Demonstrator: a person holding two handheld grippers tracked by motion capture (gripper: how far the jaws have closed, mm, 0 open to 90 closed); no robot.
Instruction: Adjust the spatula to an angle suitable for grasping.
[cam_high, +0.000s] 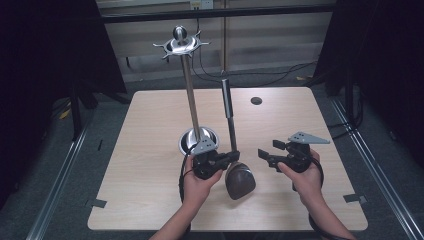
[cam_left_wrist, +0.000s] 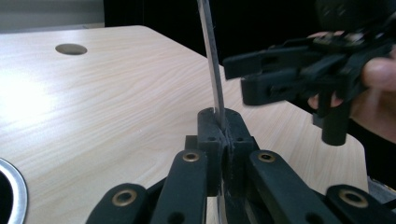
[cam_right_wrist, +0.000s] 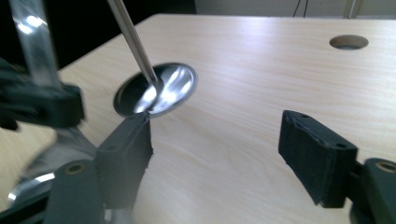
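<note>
Jaws of the left gripper are pressed together on the thin metal shaft of a ladle, just above its dark bowl, which rests on the table below and to the right of the grip. The left hand wraps the gripper body from below, forearm rising from the near edge. The ladle's handle leans up and away beyond the jaws. Just left of the gripper stands a steel utensil stand on its round base. To the right, apart, the right gripper hangs with jaws spread, pointing left toward the ladle, held by the right hand. Farther back is a round hole in the table.
</note>
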